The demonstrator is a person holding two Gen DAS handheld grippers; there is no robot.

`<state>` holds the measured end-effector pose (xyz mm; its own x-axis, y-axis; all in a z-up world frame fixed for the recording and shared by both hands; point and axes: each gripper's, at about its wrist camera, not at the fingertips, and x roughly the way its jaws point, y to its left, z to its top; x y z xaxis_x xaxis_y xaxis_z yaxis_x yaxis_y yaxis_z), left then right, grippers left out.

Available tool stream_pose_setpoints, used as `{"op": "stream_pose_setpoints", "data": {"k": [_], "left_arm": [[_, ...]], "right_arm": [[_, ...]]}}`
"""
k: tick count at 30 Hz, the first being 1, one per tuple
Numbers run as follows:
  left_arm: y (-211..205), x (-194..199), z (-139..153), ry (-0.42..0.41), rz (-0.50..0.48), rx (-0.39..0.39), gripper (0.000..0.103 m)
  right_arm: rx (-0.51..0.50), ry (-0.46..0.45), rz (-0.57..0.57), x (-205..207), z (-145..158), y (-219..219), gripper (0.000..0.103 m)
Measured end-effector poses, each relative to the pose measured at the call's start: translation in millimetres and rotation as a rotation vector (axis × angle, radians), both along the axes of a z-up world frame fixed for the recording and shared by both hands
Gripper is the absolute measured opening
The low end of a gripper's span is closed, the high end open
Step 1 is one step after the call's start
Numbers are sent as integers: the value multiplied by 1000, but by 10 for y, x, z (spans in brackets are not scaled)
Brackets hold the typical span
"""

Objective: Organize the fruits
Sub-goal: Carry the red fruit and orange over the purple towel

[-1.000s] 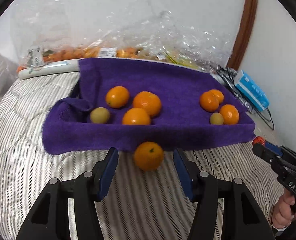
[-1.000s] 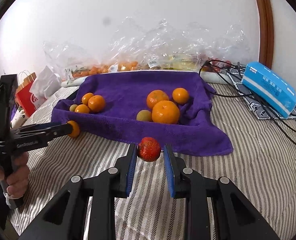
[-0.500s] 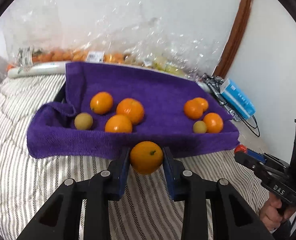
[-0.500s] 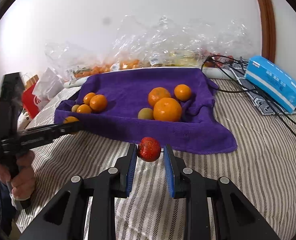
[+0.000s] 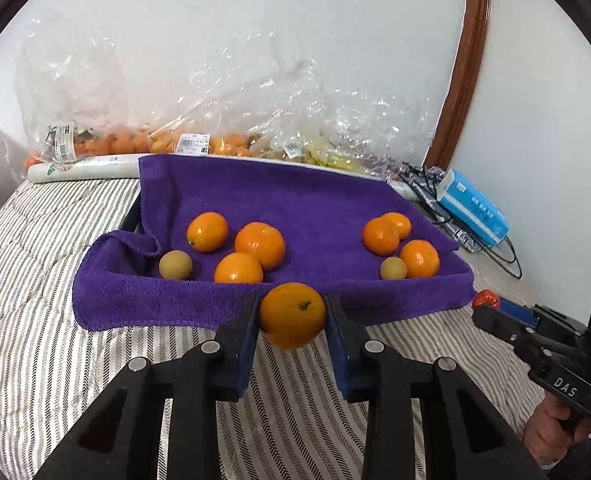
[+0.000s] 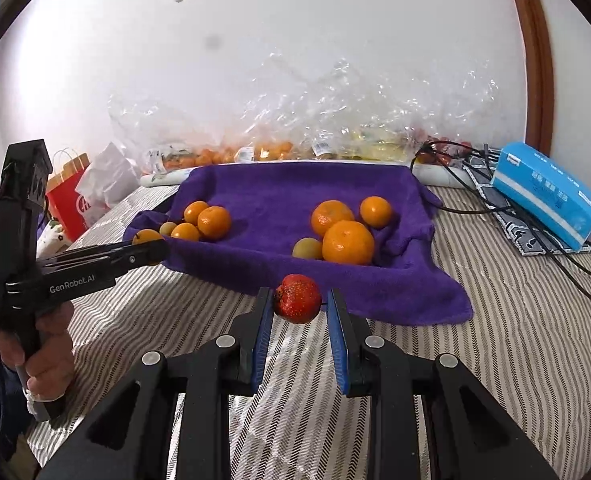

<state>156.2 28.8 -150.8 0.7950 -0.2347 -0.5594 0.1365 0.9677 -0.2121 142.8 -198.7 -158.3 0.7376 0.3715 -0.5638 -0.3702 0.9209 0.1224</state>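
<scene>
I am pinching a round orange mandarin (image 5: 292, 315) in my left claw (image 5: 292, 318), with both blue pads pressing its sides. It is hanging just in front of the near edge of the fuzzy purple towel (image 5: 295, 200), above the grey striped bed cover (image 5: 35, 340). My right claw (image 6: 297, 306) is squeezing a bumpy red fruit (image 6: 297, 298), also just in front of the towel's near edge. The towel's sides are standing up like a tray. Inside, 2 little groups of orange and yellow-green fruits are sitting: 4 at the left (image 5: 231, 250) and 4 at the right (image 5: 399, 246). A wide bare purple strip is lying between the 2 groups. Striped cover is lying open under both claws. A blue tissue pack (image 6: 545, 190) and black cables (image 6: 475, 210) are lying off to the right, apart from the towel.
</scene>
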Motion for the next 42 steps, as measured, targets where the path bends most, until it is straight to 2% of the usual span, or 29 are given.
{"op": "stream_pose_setpoints", "data": {"k": [21, 29, 33, 38, 42], "left_arm": [[78, -65, 38, -36, 47, -34, 30], [82, -77, 52, -46, 46, -41, 31], [137, -78, 69, -53, 63, -52, 30], [223, -112, 168, -82, 91, -70, 30], [306, -61, 245, -57, 104, -91, 30]], "right_arm": [[11, -28, -3, -47, 31, -9, 27], [65, -37, -6, -58, 53, -48, 27], [49, -27, -15, -30, 73, 22, 27], [28, -65, 32, 0, 268, 195, 27], [28, -90, 55, 98, 460, 304, 27]]}}
